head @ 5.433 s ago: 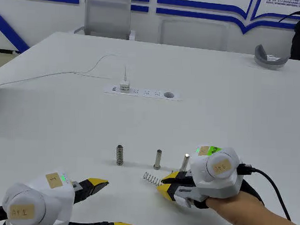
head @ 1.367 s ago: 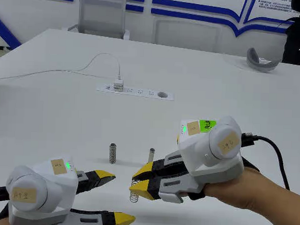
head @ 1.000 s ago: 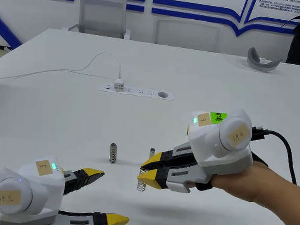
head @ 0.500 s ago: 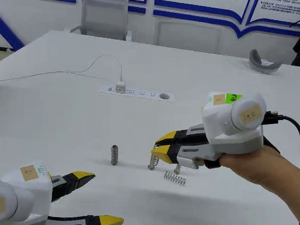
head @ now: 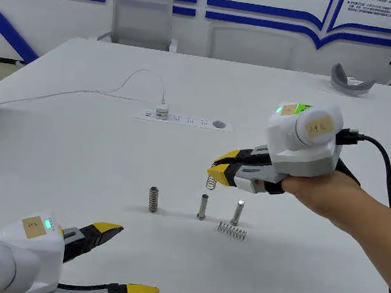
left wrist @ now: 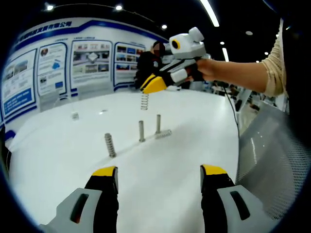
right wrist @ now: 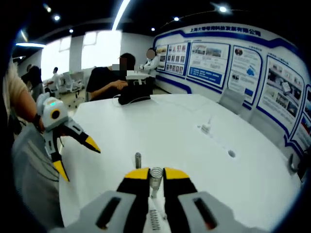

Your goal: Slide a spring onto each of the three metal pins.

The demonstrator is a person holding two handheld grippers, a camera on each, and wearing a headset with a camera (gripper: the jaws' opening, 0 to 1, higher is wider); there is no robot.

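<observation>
Head view puts your left gripper (head: 135,260) at seven o'clock, jaws spread wide and holding nothing. It sits low and well apart from the pins, so it does not get in the way.

Further right, the first pin (head: 154,200) stands upright on the table (head: 86,149) with a fitted spring around its shaft, so by my reading one of the three is done. Just beside it, at its three o'clock, stands the middle pin (head: 202,207), bare.

Near that pin's twelve o'clock hangs the held spring (head: 211,182), clear of the pin's top. It is pinched at its upper end and hangs upright, which leaves the lower opening free to go over a pin.

The third pin (head: 237,213) is bare too. The loose spring (head: 232,231) lies on its side near that pin's six o'clock, close by for the last pin.

Your right gripper (head: 215,173) reaches in from three o'clock, roughly level, its jaws drawn narrow on the coil. To my eye, the next move is lining the coil's opening up over the middle pin's tip.
</observation>
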